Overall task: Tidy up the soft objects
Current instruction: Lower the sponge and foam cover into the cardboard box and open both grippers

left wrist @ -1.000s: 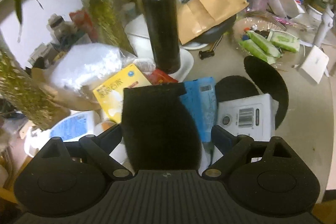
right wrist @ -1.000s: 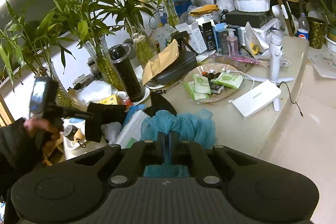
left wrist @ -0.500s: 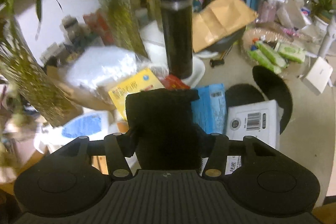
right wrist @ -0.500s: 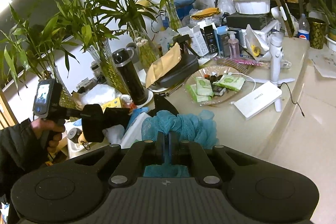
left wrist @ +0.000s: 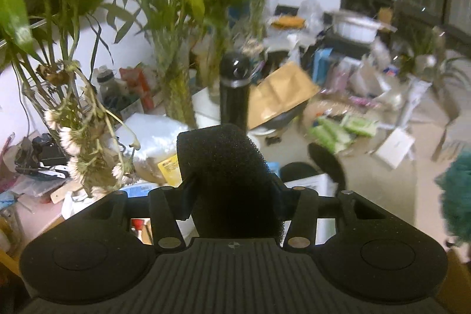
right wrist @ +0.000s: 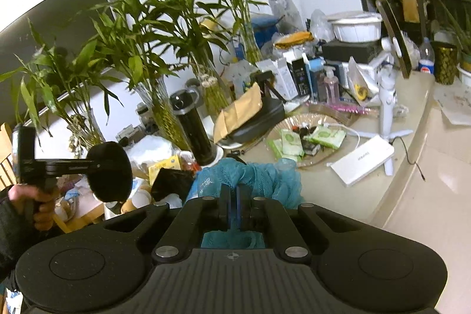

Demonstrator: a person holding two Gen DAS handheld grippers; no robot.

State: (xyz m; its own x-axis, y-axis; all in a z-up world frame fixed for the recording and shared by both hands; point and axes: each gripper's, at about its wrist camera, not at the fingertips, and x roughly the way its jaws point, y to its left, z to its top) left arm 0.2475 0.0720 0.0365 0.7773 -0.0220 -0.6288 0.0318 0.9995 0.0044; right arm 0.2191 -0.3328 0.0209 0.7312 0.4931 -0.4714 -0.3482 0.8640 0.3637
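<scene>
My left gripper [left wrist: 232, 190] had its two fingers pressed in on a black, round, squashy foam sponge [left wrist: 226, 181]. The fingers stood about half way apart, with the sponge filling the gap and bulging up over them. In the right wrist view the same sponge [right wrist: 110, 171] hung in the air at nine o'clock, clear of the table, with my hand [right wrist: 35, 202] on the handle below it.

My right gripper [right wrist: 234, 206] was pinched nearly tight on a blue-green puffy mesh bath ball [right wrist: 253, 175]. Only a thin bit of mesh sat between the fingers, and the rest puffed out ahead at twelve o'clock.

I thought a few things could go wrong. The sponge was springy, so it could pop out if I squeezed less or swung it fast. The mesh ball was held by a small bit, so it could slip free or snag.

Past the sponge, at twelve o'clock, stood a tall black metal flask [left wrist: 234, 90]. It looked easy to tip if I bumped it. Dried white flowers hanging from a glass vase [left wrist: 85, 149] drooped at ten o'clock, and the sponge could brush them. The cream round table [left wrist: 382, 196] was crowded, so I could not yet tell where the soft things should go.
</scene>
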